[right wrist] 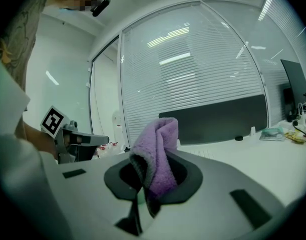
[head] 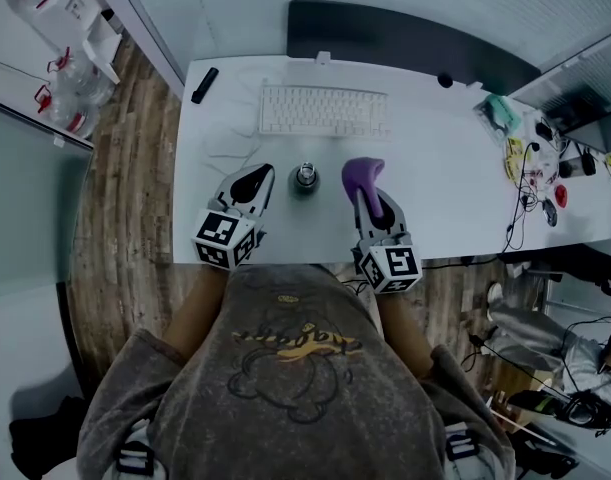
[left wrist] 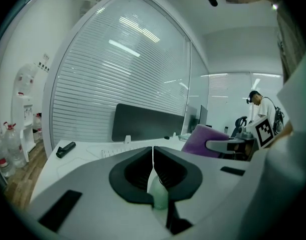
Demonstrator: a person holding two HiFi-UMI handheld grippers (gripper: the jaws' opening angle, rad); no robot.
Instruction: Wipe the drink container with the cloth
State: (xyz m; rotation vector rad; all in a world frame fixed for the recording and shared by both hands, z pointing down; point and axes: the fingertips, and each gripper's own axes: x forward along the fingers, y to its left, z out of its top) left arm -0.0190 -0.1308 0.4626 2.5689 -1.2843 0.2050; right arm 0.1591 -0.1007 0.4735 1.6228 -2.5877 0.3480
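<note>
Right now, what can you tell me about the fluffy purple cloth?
The fluffy purple cloth looks like soft terry towelling, folded over into a bunch. The right gripper is shut on its lower part, so its rounded top sticks up past the jaws. It is held over the white desk, right of the small dark drink container, not touching it.

The head view looks steeply down from above the person onto the white tabletop [head: 445, 183]. It is wide enough to hold the left tongs [head: 257, 181], the right tongs [head: 367, 196], the keyboard [head: 323, 110] and the dark partition [head: 405, 33]. The left gripper view rides low and close behind the left tongs, facing nearly level across the tabletop toward that partition. The right gripper view does the same along the right tongs. Each gripper view catches the other tongs at its edge, and all three share the partition.
</note>
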